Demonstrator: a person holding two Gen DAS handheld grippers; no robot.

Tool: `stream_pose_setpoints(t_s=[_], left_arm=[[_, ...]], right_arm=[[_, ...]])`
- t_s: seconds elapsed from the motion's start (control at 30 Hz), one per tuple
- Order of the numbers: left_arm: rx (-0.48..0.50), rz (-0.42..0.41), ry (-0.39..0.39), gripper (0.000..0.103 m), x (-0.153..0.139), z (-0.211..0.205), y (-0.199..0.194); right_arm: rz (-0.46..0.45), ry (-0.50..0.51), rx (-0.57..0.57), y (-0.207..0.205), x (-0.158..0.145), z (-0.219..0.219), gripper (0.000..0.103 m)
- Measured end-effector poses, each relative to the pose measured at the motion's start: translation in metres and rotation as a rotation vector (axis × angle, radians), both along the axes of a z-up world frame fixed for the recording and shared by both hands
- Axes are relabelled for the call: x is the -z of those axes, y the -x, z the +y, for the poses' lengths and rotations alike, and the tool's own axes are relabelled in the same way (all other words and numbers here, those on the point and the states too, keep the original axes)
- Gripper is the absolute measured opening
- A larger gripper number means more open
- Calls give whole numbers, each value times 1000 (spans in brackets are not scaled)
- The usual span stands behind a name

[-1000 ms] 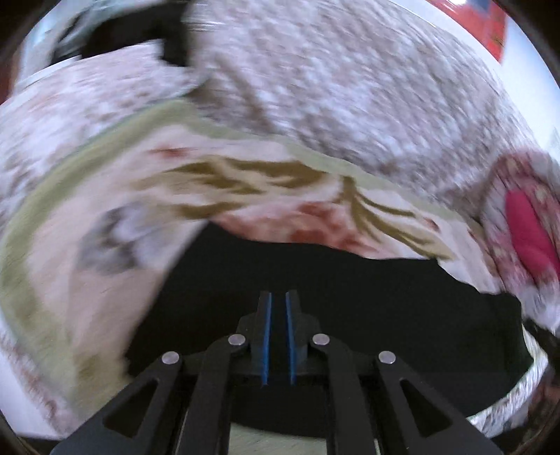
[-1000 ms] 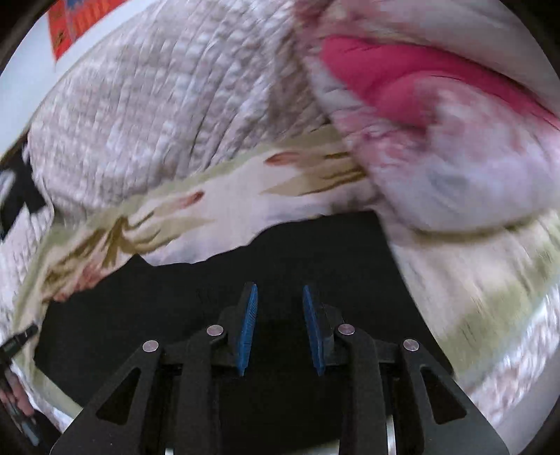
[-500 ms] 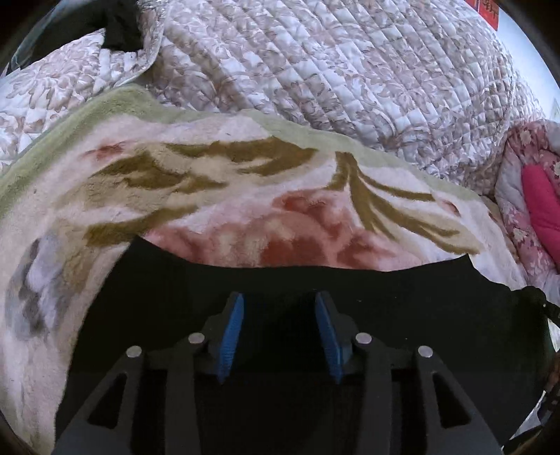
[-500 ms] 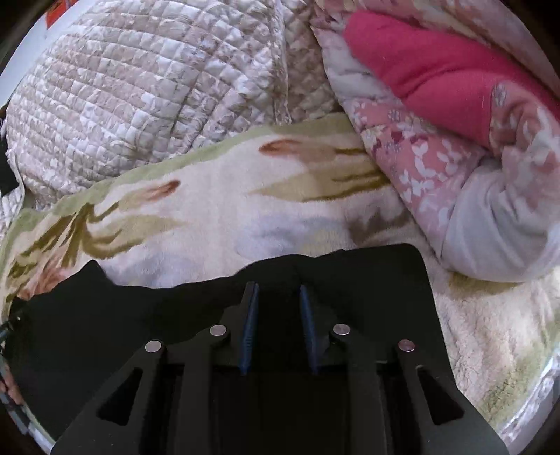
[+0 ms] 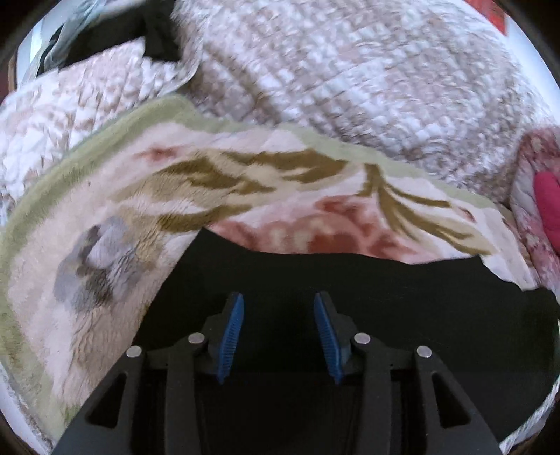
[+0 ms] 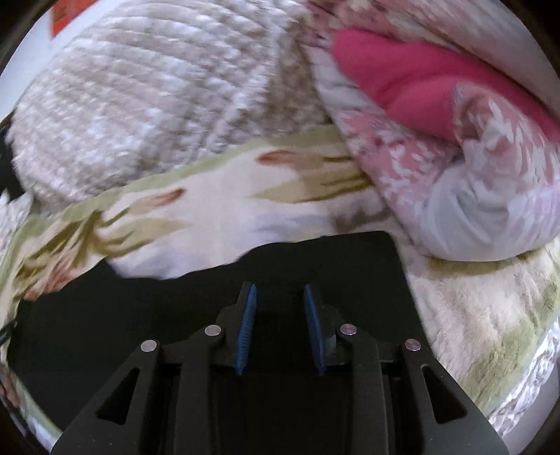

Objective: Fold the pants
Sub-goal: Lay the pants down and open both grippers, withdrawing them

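The black pants point(image 5: 385, 297) lie flat on a floral fleece blanket point(image 5: 245, 196), with their far edge running across the left wrist view. My left gripper point(image 5: 278, 297) hovers low over the black cloth, its blue pads well apart and nothing pinched between them. In the right wrist view a squared corner of the pants point(image 6: 360, 255) reaches out ahead of my right gripper point(image 6: 279, 288). Its jaws are opening above the fabric, with only dark cloth showing in the gap. No pad presses on the cloth.
A quilted beige bedspread point(image 5: 350, 70) is bunched up behind the blanket. A rolled pink floral duvet point(image 6: 437, 140) lies close to the right of the pants' corner. A dark garment point(image 5: 157, 31) sits at the far left. The blanket's front edge point(image 6: 525, 378) drops off at the right.
The left jaws, shut a second ago, have opened and stayed wide as the gripper shifted over the pants. The right jaws narrowed slightly, then widened. Both views are blurred by motion.
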State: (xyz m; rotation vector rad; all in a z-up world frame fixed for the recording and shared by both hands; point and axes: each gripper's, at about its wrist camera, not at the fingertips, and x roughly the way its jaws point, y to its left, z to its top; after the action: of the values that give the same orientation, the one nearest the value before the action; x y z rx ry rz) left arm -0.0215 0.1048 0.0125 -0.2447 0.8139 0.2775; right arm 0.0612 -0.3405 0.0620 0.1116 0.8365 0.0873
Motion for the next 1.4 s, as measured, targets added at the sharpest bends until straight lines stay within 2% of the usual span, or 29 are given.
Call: stream_pose_setpoints(t_s=[0.07,0.2,0.43,0.6,0.67,0.73,0.9,1.0,1.1,1.4], left_arm=[[23,-13,-12,45,-5,-10,9],[54,-18,-21,45,-8,-25,30],[98,7,-43,45,0,-46,55],[126,26,-38,45,8,-55,60],[129,30,-46,45,12,-56,59],[133,28,-50,46,12,-57,59],[138,26,-59,46,12,-58,60],[124,25,-64,46,10,-57,63],[89,14,-60,46,8,-50,69],[-22,-11,35,46,11,-13,101]], right_arm=[[-16,-12,-64,15,0,17,31],[-20,-23,-190,47,8,55,40],[13,6,-391,86,31,118,41],[30,65,-477,101,42,148,41],[76,91,-487,99,53,156,42],[67,94,-483,98,52,158,44],[55,80,-513,101,56,163,63],[34,123,-517,106,56,169,63],[12,92,-486,109,48,163,63],[19,90,-489,107,51,164,63]])
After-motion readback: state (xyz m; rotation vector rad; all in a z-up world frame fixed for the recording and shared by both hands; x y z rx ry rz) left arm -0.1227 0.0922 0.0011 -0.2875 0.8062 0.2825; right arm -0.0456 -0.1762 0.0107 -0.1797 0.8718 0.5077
